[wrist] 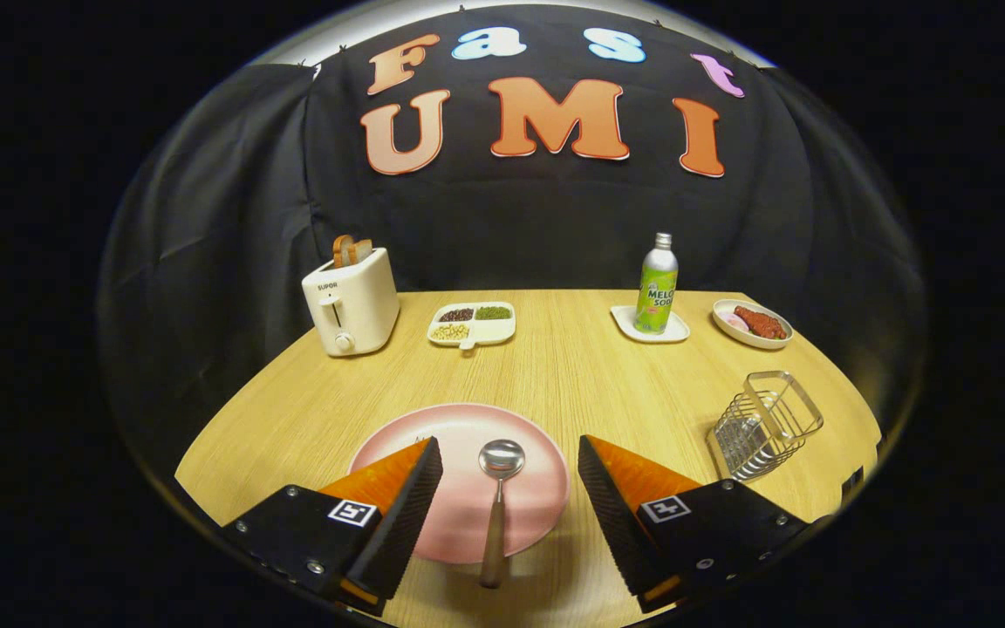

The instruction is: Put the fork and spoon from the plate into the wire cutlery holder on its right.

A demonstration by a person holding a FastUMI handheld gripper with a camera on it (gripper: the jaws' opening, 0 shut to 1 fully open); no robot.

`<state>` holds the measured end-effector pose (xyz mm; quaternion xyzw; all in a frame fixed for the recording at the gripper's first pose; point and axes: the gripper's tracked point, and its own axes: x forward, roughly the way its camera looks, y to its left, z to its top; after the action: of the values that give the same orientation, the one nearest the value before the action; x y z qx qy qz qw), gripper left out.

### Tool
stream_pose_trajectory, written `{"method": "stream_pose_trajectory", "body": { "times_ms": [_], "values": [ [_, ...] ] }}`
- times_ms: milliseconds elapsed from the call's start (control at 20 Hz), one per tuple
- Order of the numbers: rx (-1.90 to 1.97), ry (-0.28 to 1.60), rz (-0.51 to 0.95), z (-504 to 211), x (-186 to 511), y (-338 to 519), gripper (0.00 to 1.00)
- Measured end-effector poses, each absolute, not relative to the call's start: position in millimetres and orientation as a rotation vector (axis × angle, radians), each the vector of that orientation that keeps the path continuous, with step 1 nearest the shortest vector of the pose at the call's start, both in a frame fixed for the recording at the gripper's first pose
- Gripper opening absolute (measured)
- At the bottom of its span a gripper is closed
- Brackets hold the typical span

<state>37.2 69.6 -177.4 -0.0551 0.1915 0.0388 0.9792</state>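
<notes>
On wooden table (572,366): round pink plate (454,427), just ahead of the fingers. Right of it, well apart: wire cutlery holder (766,425), square-topped, silver, tilted. Spoon (498,501), metal: bowl on plate, handle trailing over the near rim, lying between the fingers. Gripper (509,475): fingers spread wide, holding nothing, clear of spoon.

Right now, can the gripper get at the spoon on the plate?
Probably yes: the gripper is open, the spoon lies between its fingers on the pink plate, and nothing covers it.
</notes>
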Motion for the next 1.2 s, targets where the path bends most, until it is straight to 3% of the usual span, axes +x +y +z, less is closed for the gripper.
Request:
{"method": "stream_pose_trajectory", "body": {
  "times_ms": [300,550,950,1200],
  "values": [
    [-0.115,0.51,0.078,-220,42,76,0.72],
    [-0.124,0.58,0.066,-242,46,73,0.39],
    [-0.141,0.637,0.042,-252,47,67,0.06],
    [-0.13,0.622,0.066,-225,40,64,0.04]
  ]
}}
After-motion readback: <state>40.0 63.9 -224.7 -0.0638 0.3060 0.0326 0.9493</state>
